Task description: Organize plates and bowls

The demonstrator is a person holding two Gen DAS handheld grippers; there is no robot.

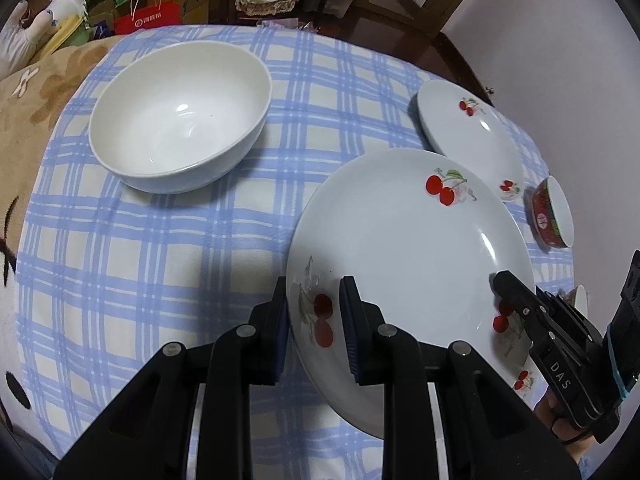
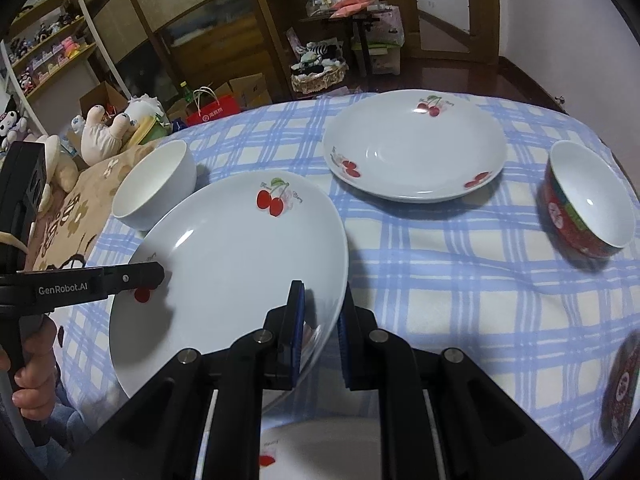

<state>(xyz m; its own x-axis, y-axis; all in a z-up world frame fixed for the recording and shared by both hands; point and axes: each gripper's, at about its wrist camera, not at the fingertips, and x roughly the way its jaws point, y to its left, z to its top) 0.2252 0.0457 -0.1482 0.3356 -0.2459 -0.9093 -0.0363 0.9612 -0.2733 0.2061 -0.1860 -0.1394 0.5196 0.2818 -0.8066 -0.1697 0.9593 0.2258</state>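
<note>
A large white plate with red cherries (image 1: 408,232) (image 2: 232,248) hangs tilted above the blue checked tablecloth (image 1: 160,264), held at two rims. My left gripper (image 1: 314,284) is shut on its near left rim, one pad on top and one beneath. My right gripper (image 2: 320,292) is shut on the opposite rim. Each gripper shows in the other's view: the right gripper (image 1: 508,284) at the plate's right edge, the left gripper (image 2: 158,276) at its left edge. A plain white bowl (image 1: 180,116) (image 2: 156,184) stands behind the plate on the left.
A second cherry plate (image 1: 468,136) (image 2: 416,148) lies at the back right. A red patterned bowl (image 1: 552,216) (image 2: 588,208) stands to its right, another red bowl (image 2: 620,384) nearer. Part of a third cherry plate (image 2: 312,440) lies under my right gripper. Plush toys, boxes and shelves lie beyond the table.
</note>
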